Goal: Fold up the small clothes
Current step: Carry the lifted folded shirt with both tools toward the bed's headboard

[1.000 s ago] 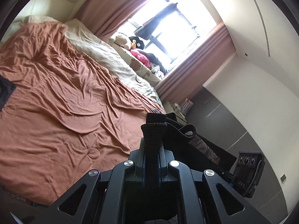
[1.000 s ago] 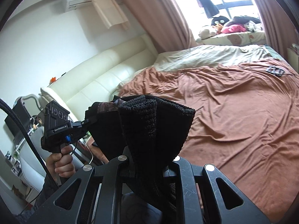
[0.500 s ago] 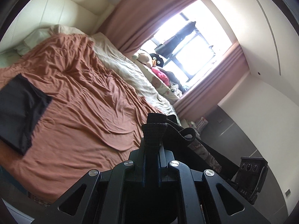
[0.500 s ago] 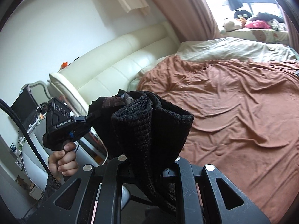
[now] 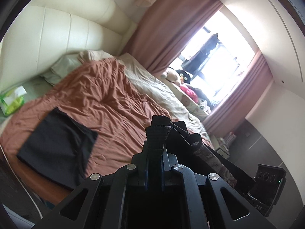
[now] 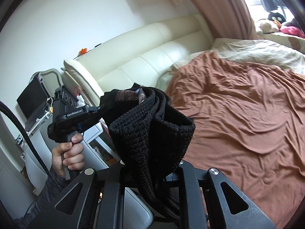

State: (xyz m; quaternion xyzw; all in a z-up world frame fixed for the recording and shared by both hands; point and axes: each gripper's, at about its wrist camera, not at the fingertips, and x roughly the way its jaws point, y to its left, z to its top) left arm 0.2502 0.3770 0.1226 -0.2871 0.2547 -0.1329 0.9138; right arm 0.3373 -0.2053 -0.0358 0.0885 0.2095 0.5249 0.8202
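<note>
Both grippers are holding one black knit garment [image 6: 152, 133] in the air beside the bed [image 6: 238, 114]. The left gripper [image 5: 154, 150] is pinching one bunched edge, the right gripper [image 6: 152, 173] another. A folded black cloth [image 5: 57, 148] is lying on the brown sheet [image 5: 114, 99].

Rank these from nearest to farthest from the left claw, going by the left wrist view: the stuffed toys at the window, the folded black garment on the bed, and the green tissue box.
From the left claw:
1. Folded black garment, lying on the brown sheet to its left.
2. Green tissue box, at the far left edge of the bed near the headboard.
3. Stuffed toys, across the bed by the window.
</note>
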